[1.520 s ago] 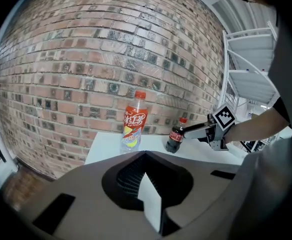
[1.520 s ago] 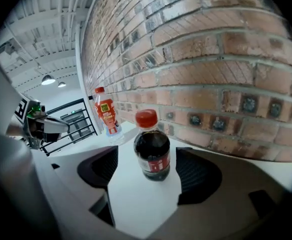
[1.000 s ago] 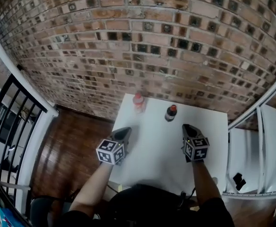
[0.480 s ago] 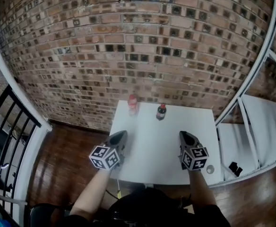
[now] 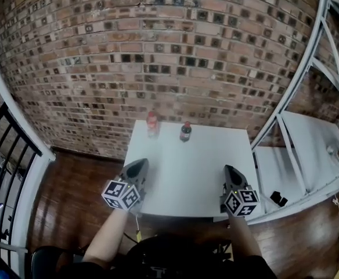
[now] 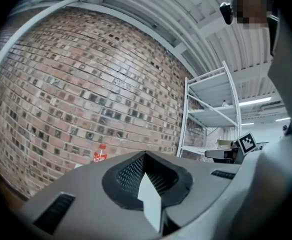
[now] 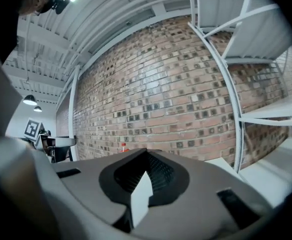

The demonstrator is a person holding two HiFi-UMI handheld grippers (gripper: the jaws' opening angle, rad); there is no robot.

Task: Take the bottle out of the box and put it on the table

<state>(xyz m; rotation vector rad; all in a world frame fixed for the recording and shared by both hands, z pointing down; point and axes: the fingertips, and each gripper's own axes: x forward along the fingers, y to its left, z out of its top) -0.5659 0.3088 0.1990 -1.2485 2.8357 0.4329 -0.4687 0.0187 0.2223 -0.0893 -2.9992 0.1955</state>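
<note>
Head view: white table [image 5: 181, 173] against brick wall [image 5: 158, 51]. Clear bottle [image 5: 152, 122] and dark bottle [image 5: 185, 131] stand at its far edge, with no box in sight. Left gripper [image 5: 138, 166] and right gripper [image 5: 232, 173] are at the near edge.
Left gripper view: jaws together, empty, clear bottle far ahead.
Right gripper view: jaws together, empty, red cap [image 7: 123, 145] just showing.
Risk: reaching in with the jaws together could knock a bottle over.
Room: bare tabletop between grippers and bottles. Shelving frame [image 5: 297, 97] crowds the right.

Head view: high above, facing steeply down; white table [image 5: 187, 173] against brick wall [image 5: 158, 57] at mid-distance, left gripper [image 5: 137, 164] and right gripper [image 5: 232, 170] near bottom edge. Gripper views: low, close over own jaws, roughly level, facing wall. Shared by all three: wall, red-capped bottle [image 5: 152, 122]. Each gripper view catches other gripper at frame edge.
</note>
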